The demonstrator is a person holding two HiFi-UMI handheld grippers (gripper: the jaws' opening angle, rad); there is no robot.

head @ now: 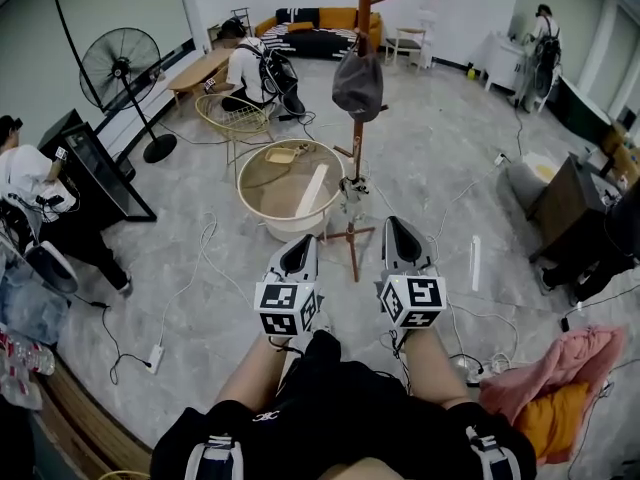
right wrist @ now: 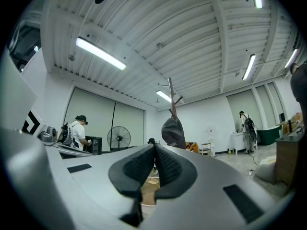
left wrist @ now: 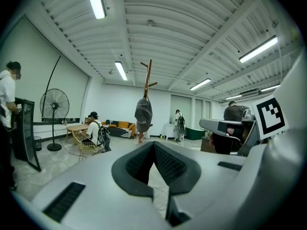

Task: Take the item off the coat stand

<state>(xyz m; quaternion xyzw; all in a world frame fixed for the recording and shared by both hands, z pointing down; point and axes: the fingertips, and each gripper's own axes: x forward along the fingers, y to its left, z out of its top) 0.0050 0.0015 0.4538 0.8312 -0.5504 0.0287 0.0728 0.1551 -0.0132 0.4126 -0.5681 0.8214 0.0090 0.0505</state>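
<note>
Head view: both grippers are held low and side by side in front of the person, pointing at the coat stand (head: 361,28). The left gripper (head: 302,251) and right gripper (head: 398,233) are both well short of it, touching nothing. The grey cap (head: 357,85) hangs from an upper peg of the stand, against the pole, well apart from both grippers. The stand's base sits on the floor (head: 200,268) just beside a round tub (head: 252,164), with cables lying around it. A pedestal fan (head: 120,68) stands far left and a sofa (head: 320,23) is against the back wall. A pink cloth (head: 560,363) lies on the floor at lower right.

Left gripper view: the left gripper's (left wrist: 153,147) jaws are together, pads meeting at the tip, nothing between them. The cap (left wrist: 143,113) hangs on the stand (left wrist: 148,75) straight beyond the jaws, across the room. The right gripper's marker cube shows at the right edge.

Right gripper view: the right gripper's (right wrist: 154,150) jaws are also closed, pads touching, empty. The cap (right wrist: 173,132) hangs on the stand (right wrist: 170,92) just above and right of the jaw tip in the frame, far from it. Part of the tub shows below the jaws.
</note>
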